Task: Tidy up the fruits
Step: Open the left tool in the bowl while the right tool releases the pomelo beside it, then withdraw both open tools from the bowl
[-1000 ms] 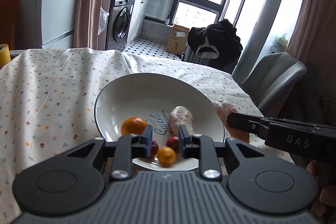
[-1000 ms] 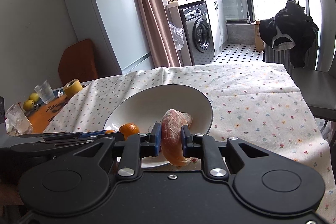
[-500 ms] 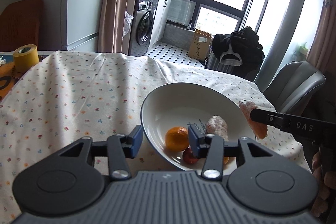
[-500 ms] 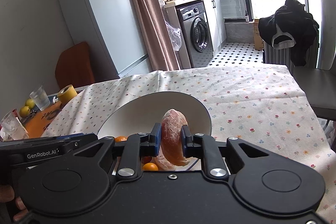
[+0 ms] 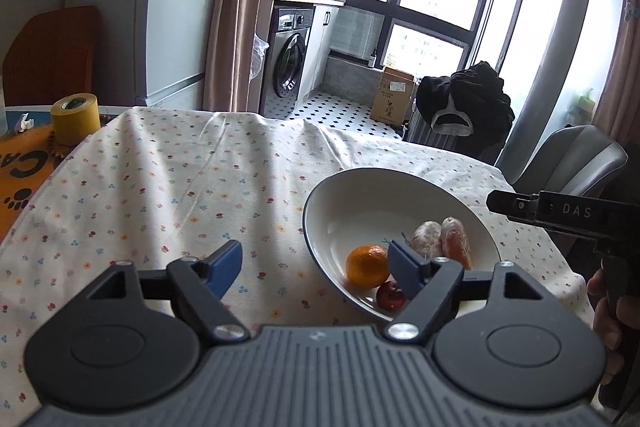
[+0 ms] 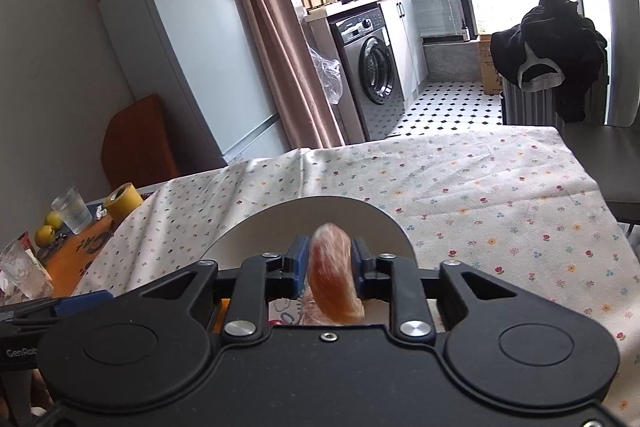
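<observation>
Well left of the bowl [image 5: 307, 227], on the bare end of the table: yellow tape roll [image 5: 75, 118], no part in the job. Just left of the bowl, over the flowered tablecloth [image 5: 180, 187]: left gripper [image 5: 314, 255], jaws wide and just been opening, nothing between them but cloth and the bowl's near rim; right pad overlapping the rim, left pad out over the cloth. Probably drawn off to that side to clear the drop zone. Inside the bowl, low against the near wall where the slope gathers things: whole orange [image 5: 366, 265], small red fruit [image 5: 390, 295] just below it, pale peeled piece [image 5: 426, 239] to the right of the orange. Hard against that piece: orange segment [image 5: 456, 243], blurred, seemingly on its way down or just landed. Above the bowl's right side: right gripper [image 6: 330, 259], tilted down toward the bowl, jaws narrowly parted and just been opening. From its own camera, segment seen between the pads, smeared, looking loose rather than pinched; from the left camera, segment sitting lower than the finger tip. Read as a release from a low height, aimed at the existing pile so nothing rolls. Judged nearly done for this fruit: next, checking for anything left outside the bowl.
</observation>
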A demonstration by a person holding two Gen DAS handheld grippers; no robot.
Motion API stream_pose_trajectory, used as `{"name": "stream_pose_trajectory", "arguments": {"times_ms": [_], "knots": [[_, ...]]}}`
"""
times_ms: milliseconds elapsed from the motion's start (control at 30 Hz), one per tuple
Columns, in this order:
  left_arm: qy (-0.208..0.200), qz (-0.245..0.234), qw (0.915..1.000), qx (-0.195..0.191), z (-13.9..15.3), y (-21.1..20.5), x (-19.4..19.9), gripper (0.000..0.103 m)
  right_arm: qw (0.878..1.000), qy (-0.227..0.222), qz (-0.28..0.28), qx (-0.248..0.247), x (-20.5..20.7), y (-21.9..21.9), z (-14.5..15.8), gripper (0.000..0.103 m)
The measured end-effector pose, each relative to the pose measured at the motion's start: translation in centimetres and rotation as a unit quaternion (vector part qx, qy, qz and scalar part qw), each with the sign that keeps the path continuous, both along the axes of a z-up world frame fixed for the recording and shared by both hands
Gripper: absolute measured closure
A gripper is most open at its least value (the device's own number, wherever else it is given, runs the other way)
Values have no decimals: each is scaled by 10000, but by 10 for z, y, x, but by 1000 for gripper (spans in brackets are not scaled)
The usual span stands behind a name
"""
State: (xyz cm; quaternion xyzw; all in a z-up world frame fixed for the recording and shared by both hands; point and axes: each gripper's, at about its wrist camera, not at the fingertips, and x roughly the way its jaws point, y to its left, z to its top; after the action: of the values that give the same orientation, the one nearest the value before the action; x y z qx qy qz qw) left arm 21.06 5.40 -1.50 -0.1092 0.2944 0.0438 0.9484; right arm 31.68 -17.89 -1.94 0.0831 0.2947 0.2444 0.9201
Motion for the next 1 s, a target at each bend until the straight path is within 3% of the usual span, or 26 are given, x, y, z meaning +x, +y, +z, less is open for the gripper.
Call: {"name": "stream_pose_trajectory", "arguments": {"times_ms": [167, 233, 633, 867, 1000], "knots": [[34, 67, 10000, 13, 0, 1, -5, 22, 9999, -37, -59, 81, -8, -7, 3, 58], [5, 61, 10000, -30, 0, 1, -9, 22, 9999, -64, -29, 94, -14, -9, 4, 44], [-102, 41, 9999, -90, 6, 2, -36, 22, 9995, -192, 208, 122, -48, -10, 12, 7], [-126, 44, 9999, -90, 12, 1, -51, 21, 9993, -170, 238, 228, -67, -15, 13, 0], [-179, 146, 9997, 31, 14, 0, -62, 14, 9992, -166, 289, 223, -77, -16, 14, 0]]}}
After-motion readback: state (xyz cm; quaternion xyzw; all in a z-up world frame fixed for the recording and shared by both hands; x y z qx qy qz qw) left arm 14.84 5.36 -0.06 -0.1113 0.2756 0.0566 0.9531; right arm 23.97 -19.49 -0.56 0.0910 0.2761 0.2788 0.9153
